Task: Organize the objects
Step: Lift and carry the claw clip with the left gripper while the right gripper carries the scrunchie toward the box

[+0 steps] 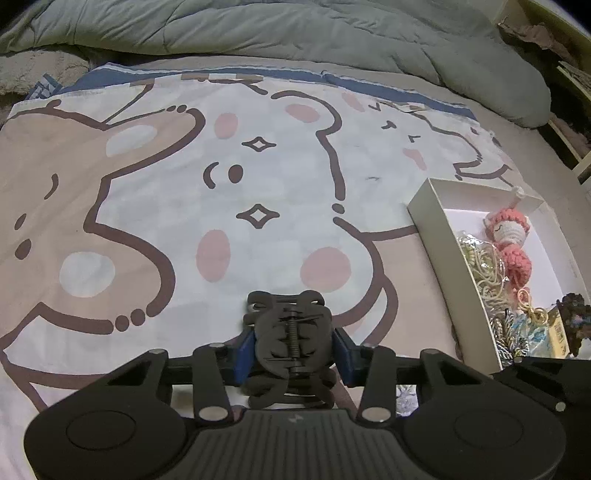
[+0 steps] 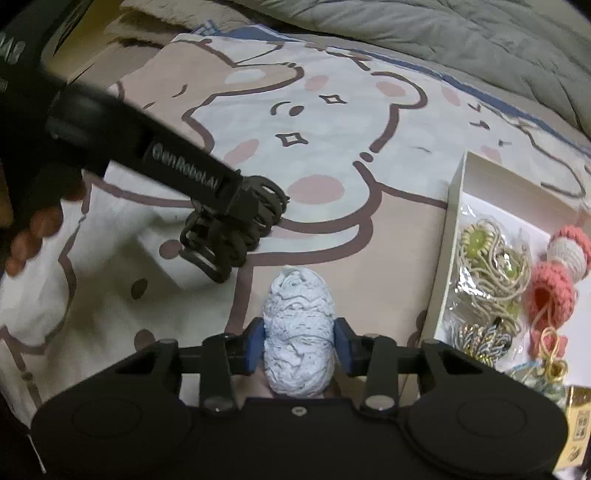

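Observation:
My left gripper is shut on a black hair claw clip, held just above the cartoon bear sheet. The right wrist view shows that same left gripper coming in from the left, gripping the clip. My right gripper is shut on a pale blue-white ball of yarn between its blue pads. To the right lies an open white box. It holds a pink crochet doll, bagged hair ties and other small trinkets.
A grey-green quilt is bunched along the far side of the bed. A person's hand holds the left gripper's handle. A brown cardboard piece lies at the far left. A yellow packet sits at the box's near corner.

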The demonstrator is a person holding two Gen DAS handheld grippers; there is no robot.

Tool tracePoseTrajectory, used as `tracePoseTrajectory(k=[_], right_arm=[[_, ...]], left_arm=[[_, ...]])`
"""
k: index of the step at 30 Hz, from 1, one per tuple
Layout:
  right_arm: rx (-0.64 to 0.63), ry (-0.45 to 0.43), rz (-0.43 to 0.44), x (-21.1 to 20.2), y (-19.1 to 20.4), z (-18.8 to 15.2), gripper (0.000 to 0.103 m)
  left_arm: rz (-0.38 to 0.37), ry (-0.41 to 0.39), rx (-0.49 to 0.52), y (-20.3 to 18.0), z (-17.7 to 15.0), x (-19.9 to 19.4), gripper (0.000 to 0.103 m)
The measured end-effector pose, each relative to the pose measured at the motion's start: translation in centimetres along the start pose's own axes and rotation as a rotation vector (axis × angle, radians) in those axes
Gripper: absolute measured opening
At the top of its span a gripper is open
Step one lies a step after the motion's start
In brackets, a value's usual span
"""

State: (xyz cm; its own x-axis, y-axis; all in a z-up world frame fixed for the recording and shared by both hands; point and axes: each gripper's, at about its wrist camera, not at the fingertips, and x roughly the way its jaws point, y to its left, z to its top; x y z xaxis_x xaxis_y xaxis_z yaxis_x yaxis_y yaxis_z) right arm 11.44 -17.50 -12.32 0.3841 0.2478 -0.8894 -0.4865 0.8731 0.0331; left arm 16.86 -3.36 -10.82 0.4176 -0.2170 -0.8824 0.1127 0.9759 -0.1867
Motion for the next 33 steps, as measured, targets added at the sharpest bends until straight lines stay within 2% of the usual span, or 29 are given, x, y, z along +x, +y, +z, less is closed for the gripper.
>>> tracePoseTrajectory(k=[4,15,21,33], right_arm=[[0.011,-0.024,0.007,-0.7,-0.4,0.3,0.037],[0.117,-0.173,-0.032,-4.7,-2.8,1.2,0.037],[0.148,-0.244,-0.044,-6.7,-3.4,1.6,0.037],[0.188,-0.354,-0.053,-10.1,-4.0,2.2,0.037]], left_arm=[[-0.005,-0.022,0.003,0.3,0.0,-0.9,0.045],[-0.064,-0.156,-0.036,0.3,-0.2,-5.9,0.045],[-0.096,-0.204,-0.037,-0.2,-0.7,-8.2,0.045],[-0.099,-0.287,-0.033,-0.6,-0.4,-11.4,0.045]])
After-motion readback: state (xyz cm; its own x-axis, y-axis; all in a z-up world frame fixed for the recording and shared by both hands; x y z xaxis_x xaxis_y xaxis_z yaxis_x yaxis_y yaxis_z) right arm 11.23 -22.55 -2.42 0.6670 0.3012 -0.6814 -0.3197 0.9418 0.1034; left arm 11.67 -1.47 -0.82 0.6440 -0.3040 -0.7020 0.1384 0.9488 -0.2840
